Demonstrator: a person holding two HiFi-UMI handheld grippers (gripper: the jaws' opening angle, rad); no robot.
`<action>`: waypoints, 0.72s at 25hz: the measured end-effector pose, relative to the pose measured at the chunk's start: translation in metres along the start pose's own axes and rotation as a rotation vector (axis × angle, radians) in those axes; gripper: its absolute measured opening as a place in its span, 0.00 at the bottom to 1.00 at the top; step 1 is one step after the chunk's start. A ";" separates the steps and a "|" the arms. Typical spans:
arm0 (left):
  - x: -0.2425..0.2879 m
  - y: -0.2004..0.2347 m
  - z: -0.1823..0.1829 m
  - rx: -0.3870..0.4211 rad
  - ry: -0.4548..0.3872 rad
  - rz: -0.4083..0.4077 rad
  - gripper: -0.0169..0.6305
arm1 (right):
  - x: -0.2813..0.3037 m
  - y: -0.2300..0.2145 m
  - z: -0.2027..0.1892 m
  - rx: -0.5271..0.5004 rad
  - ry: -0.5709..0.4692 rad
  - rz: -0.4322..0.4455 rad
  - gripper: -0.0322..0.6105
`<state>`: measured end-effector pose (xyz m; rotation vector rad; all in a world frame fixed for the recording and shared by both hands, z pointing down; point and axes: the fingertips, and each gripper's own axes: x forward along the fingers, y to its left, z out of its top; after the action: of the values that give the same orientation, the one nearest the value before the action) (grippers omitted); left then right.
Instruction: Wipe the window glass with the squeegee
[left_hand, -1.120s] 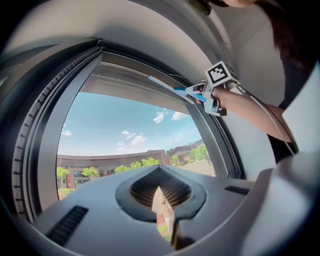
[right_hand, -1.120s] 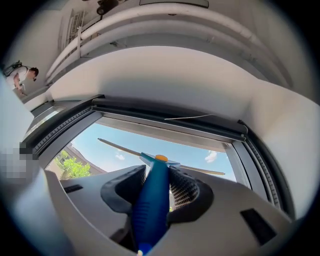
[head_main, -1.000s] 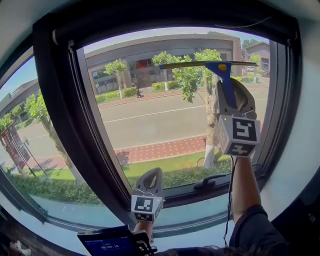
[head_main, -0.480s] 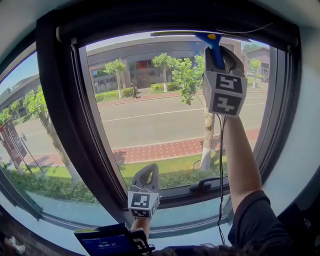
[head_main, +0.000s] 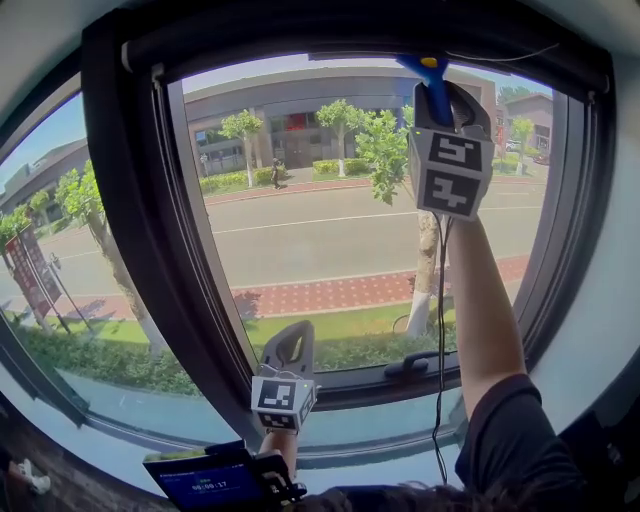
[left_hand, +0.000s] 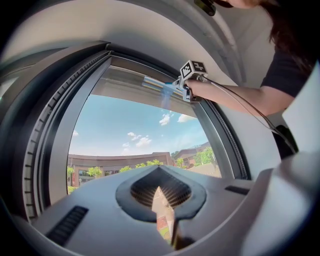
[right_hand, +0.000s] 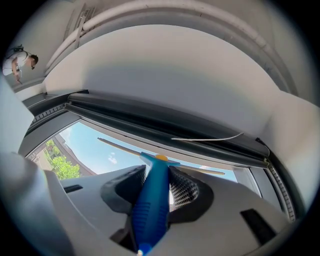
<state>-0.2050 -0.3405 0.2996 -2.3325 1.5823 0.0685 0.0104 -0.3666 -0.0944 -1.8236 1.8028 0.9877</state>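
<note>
Head view: squeegee handle upright, blade level along window glass top.

Indoor room, dark-framed window, street outside

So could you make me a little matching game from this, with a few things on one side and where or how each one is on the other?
1. squeegee
2. left gripper
3. right gripper
4. window handle

A. shut, empty, held low
B. black, on the lower frame
C. blue handle, blade at the top edge of the glass
D. raised high, shut on the squeegee

Pairs: 1-C, 2-A, 3-D, 4-B
</note>
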 end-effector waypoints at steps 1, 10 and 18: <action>0.000 0.000 -0.001 -0.003 0.000 -0.002 0.03 | -0.001 0.000 -0.001 -0.002 0.000 -0.001 0.27; -0.002 0.002 -0.004 -0.010 0.007 -0.008 0.03 | -0.009 0.003 -0.010 -0.012 0.008 -0.012 0.27; -0.006 -0.002 -0.001 -0.022 -0.009 -0.008 0.03 | -0.025 0.003 -0.022 -0.009 0.026 -0.004 0.27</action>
<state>-0.2060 -0.3351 0.3027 -2.3522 1.5752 0.0943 0.0138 -0.3645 -0.0614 -1.8530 1.8119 0.9760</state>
